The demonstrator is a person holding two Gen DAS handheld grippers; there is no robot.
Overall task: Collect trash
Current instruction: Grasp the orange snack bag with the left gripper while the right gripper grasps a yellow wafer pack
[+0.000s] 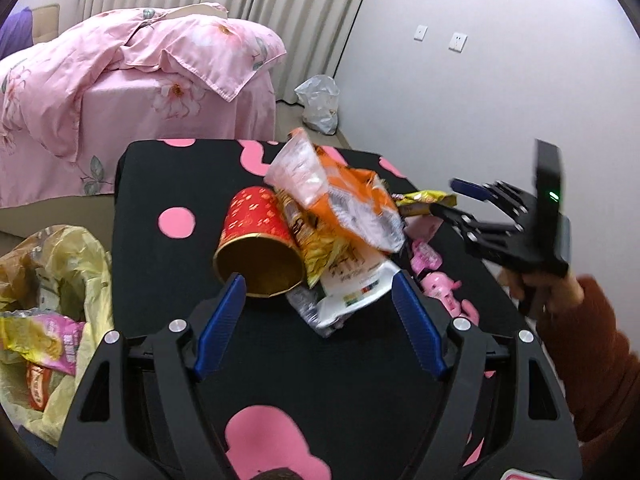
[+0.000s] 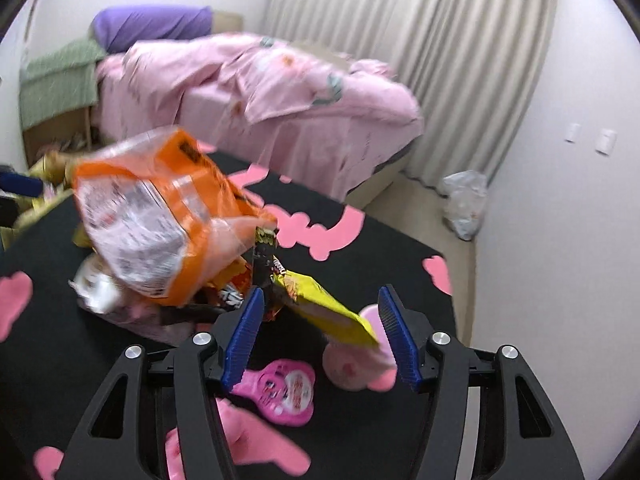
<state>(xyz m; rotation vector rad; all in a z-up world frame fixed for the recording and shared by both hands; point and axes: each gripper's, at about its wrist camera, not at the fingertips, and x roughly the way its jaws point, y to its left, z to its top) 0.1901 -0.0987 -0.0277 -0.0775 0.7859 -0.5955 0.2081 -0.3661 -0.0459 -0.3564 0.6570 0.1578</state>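
A pile of trash lies on a black table with pink spots (image 1: 160,248). It holds a red paper cup (image 1: 256,240) on its side, an orange snack bag (image 1: 352,204), a white wrapper (image 1: 352,292) and a yellow wrapper (image 1: 428,198). My left gripper (image 1: 320,312) is open and empty, its blue pads just short of the cup and the white wrapper. My right gripper (image 2: 320,328) is open and empty, with the yellow wrapper (image 2: 332,308) between its pads; it also shows in the left wrist view (image 1: 452,196). The orange bag (image 2: 160,216) lies beyond to the left.
A yellow trash bag (image 1: 52,300) with wrappers in it stands open at the table's left. Pink candy packets (image 2: 284,392) lie on the table near the right gripper. A bed with pink bedding (image 1: 132,80) stands behind, and a white plastic bag (image 1: 320,102) lies by the wall.
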